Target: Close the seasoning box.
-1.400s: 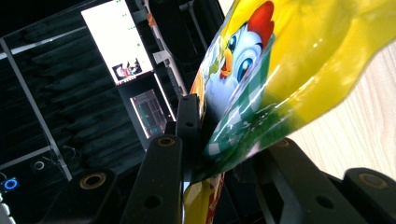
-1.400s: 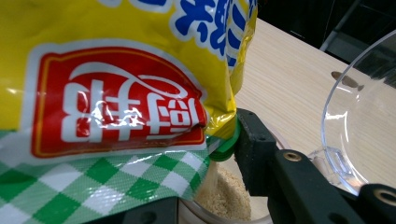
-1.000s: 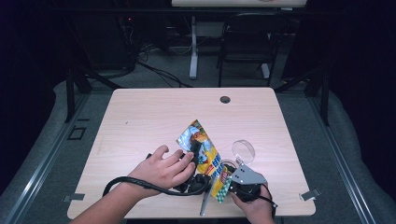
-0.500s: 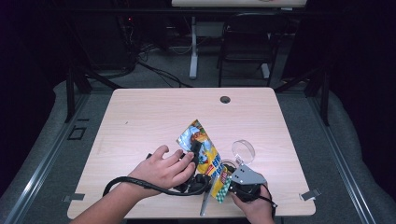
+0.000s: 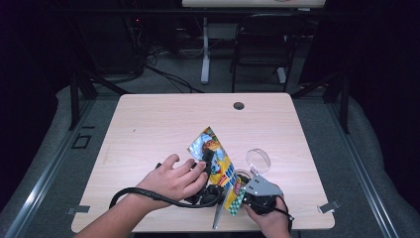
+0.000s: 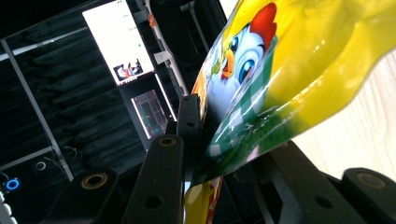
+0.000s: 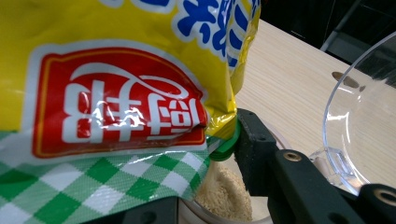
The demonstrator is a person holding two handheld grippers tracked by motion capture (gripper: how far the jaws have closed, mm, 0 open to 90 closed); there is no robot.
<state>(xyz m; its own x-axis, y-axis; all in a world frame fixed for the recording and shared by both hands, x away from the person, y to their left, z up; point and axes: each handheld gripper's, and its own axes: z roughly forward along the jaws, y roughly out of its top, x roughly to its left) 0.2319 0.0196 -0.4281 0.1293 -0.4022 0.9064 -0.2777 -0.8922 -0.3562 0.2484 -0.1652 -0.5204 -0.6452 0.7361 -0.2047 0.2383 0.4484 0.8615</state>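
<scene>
A yellow seasoning bag [image 5: 218, 158] with a cartoon chicken [image 6: 243, 65] and a green-checked end [image 7: 93, 186] is tilted over the front right of the table. My left gripper [image 5: 207, 161] [image 6: 229, 135] is shut on the bag near its middle, with the film pinched between its black jaws. Under the bag's lower end stands a small jar [image 5: 240, 174] [image 7: 224, 196] of beige powder with a green lid flap. My right gripper [image 5: 243, 184] [image 7: 205, 177] is closed around that jar; its left jaw is hidden by the bag.
A clear plastic bowl [image 5: 258, 159] [image 7: 359, 130] stands just right of the jar. A thin grey strip [image 5: 218, 215] lies at the table's front edge. The left gripper's cable [image 5: 148, 194] loops by the wrist. The wooden table [image 5: 163, 119] has a cable hole [image 5: 238, 105] at the back.
</scene>
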